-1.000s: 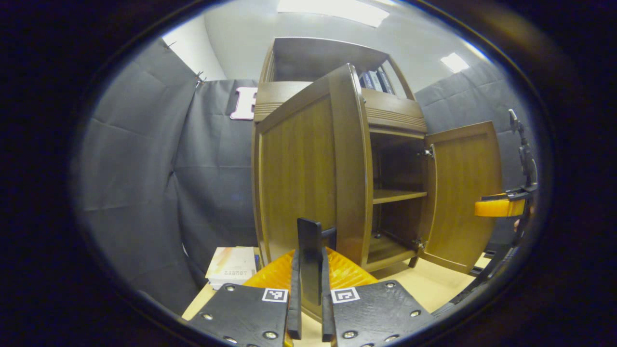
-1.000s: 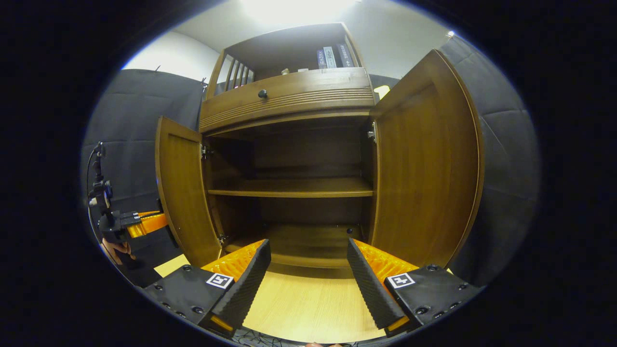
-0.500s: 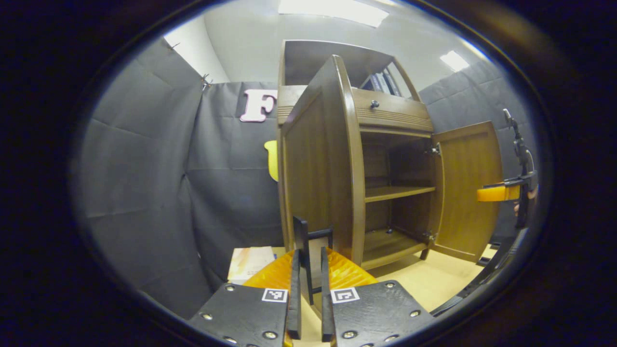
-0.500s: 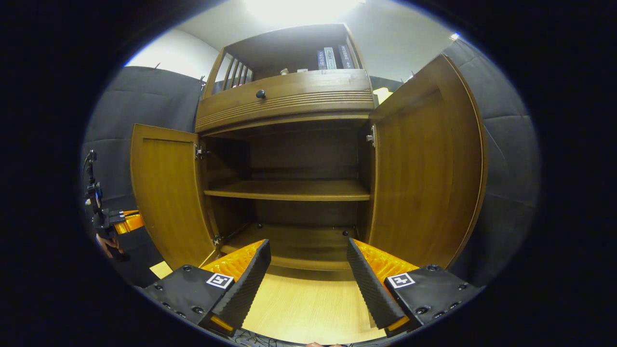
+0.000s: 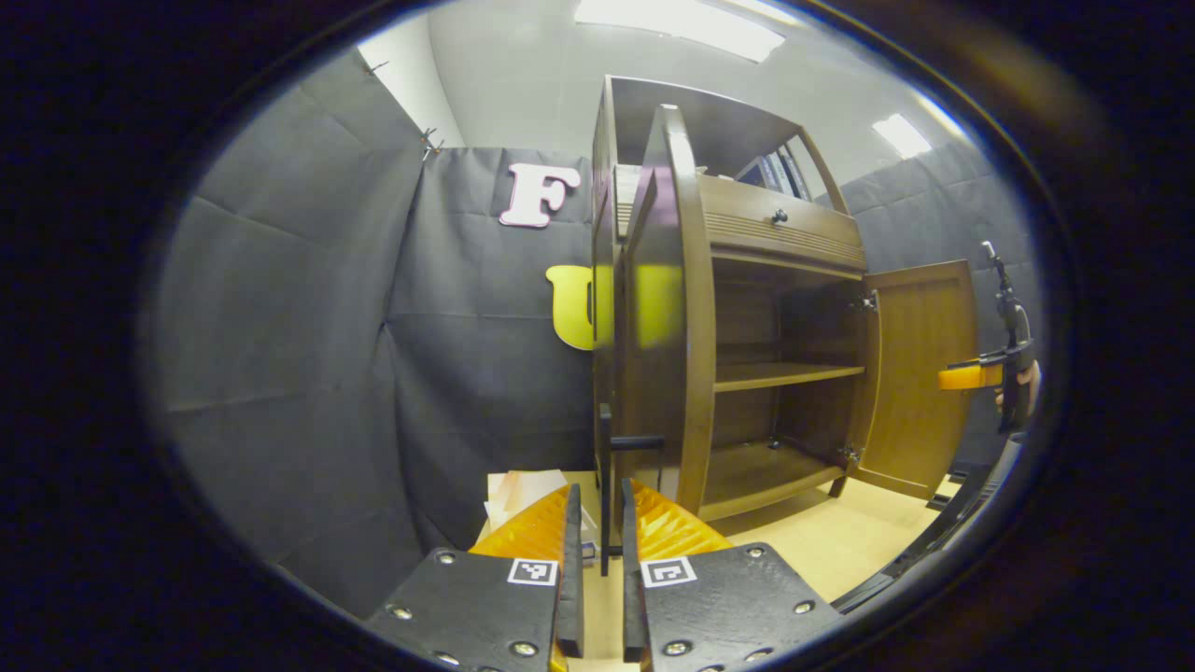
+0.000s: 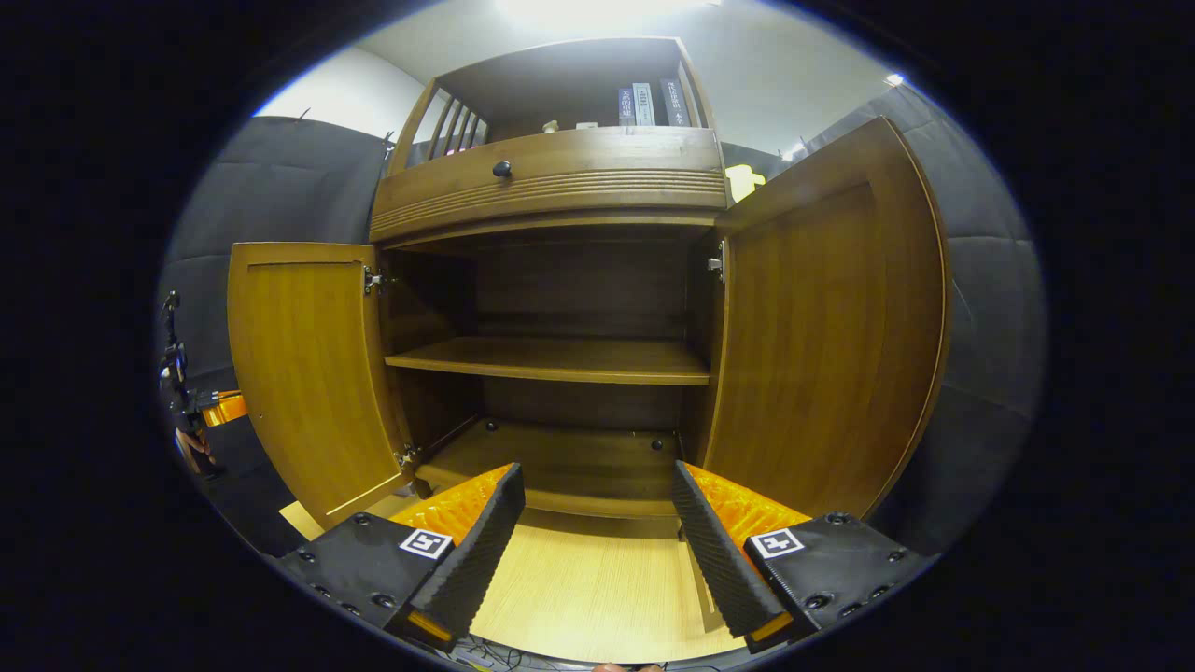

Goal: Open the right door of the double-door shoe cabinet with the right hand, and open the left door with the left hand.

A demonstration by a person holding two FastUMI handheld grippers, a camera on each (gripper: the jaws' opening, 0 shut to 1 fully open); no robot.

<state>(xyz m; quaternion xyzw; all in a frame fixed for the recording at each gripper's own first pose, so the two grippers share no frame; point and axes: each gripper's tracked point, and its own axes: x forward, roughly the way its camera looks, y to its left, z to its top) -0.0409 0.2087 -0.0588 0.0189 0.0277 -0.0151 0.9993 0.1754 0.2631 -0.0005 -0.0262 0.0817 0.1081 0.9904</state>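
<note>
The wooden shoe cabinet stands with both doors swung wide. In the left gripper view the left door is seen almost edge-on, and its black bar handle runs between the fingers of my left gripper, which is shut on it. The right door stands open farther off, with the right gripper beside it. In the right gripper view my right gripper is open and holds nothing, facing the bare inner shelf between the left door and the right door.
A drawer with a dark knob sits above the doors, and books stand on the top shelf. A stack of papers lies by the cabinet's left side. The cabinet rests on a light wooden surface. Black cloth walls surround it.
The left door has swung farther open with my left gripper on its handle, from angled to nearly edge-on. The right gripper stays open in front of the cabinet.
</note>
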